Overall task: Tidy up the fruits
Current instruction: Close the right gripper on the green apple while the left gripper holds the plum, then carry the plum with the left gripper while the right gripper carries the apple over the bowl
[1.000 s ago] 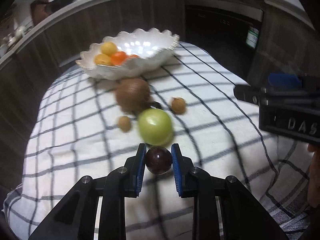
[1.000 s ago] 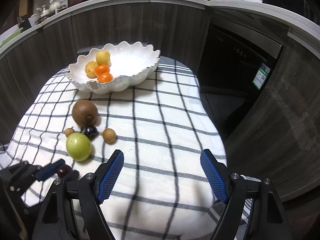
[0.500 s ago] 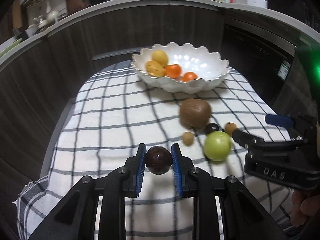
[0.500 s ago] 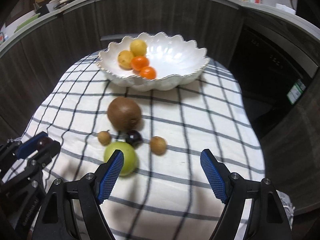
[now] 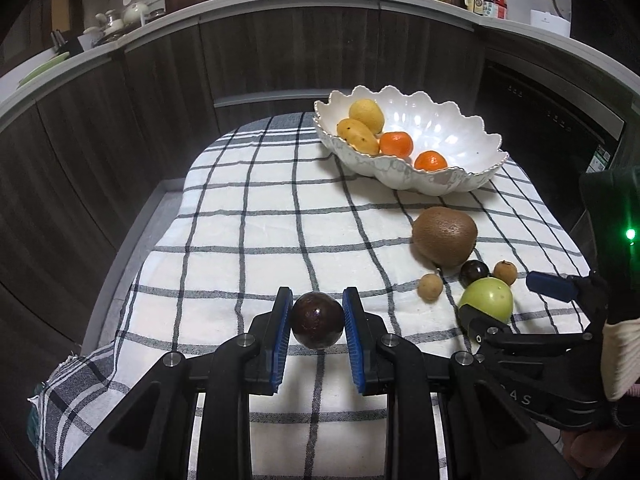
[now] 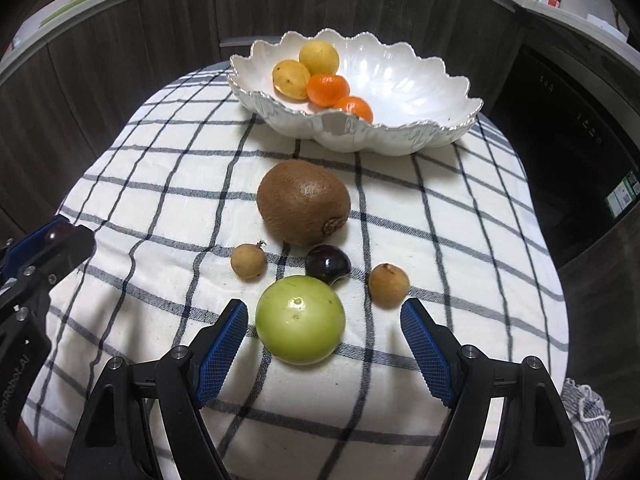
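My left gripper (image 5: 317, 320) is shut on a dark purple round fruit (image 5: 317, 321) and holds it above the checked cloth, left of the loose fruit. It also shows in the right wrist view (image 6: 52, 240). My right gripper (image 6: 324, 332) is open, its fingers either side of a green round fruit (image 6: 300, 319) on the cloth. Beyond that lie a second dark fruit (image 6: 328, 264), two small tan fruits (image 6: 248, 261) (image 6: 388, 285) and a brown kiwi (image 6: 303, 201). A white scalloped bowl (image 6: 400, 136) at the far end holds two yellow fruits and two oranges.
A white cloth with dark checks (image 5: 260, 216) covers the small table. Dark wood cabinets (image 5: 140, 100) curve around the back, with an oven (image 6: 580, 128) at the right. The counter above carries pans, bottles and dishes.
My left gripper has swung left with the dark fruit, away from the loose fruit. My right gripper has moved forward and left, so its open fingers now flank the green fruit.
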Demonstrator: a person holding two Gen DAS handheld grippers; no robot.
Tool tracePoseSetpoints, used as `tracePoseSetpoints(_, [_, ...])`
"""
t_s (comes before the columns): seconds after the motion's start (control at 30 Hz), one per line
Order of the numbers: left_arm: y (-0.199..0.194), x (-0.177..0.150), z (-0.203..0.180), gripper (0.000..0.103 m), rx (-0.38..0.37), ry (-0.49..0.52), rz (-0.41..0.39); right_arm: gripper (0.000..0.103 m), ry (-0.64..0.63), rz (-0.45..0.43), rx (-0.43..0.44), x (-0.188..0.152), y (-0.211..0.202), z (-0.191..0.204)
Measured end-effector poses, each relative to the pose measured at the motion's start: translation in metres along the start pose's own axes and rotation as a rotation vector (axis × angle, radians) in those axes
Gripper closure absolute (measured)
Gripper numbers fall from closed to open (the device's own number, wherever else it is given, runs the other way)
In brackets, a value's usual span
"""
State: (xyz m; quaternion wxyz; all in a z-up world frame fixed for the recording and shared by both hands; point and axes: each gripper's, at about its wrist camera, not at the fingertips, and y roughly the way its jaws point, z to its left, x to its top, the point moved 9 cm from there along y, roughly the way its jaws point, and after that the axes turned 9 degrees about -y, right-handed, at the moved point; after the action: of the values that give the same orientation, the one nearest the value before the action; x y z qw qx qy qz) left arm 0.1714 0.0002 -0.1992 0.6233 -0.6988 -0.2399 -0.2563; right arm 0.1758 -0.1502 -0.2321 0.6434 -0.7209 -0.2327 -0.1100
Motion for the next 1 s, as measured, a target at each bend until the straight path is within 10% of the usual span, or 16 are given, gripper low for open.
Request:
tracePoseSetpoints(0.37, [0.006,-0.002,0.001,0.077,0.012,0.002,0.011,0.054,0.043,0.034,0.044,-0.008,0.020,0.010])
tracePoseSetpoints(1.0, [0.007,0.007,-0.017,0.077,0.013,0.014,0.000,0.054,0.060,-0.069,0.040,0.012,-0.015,-0.003])
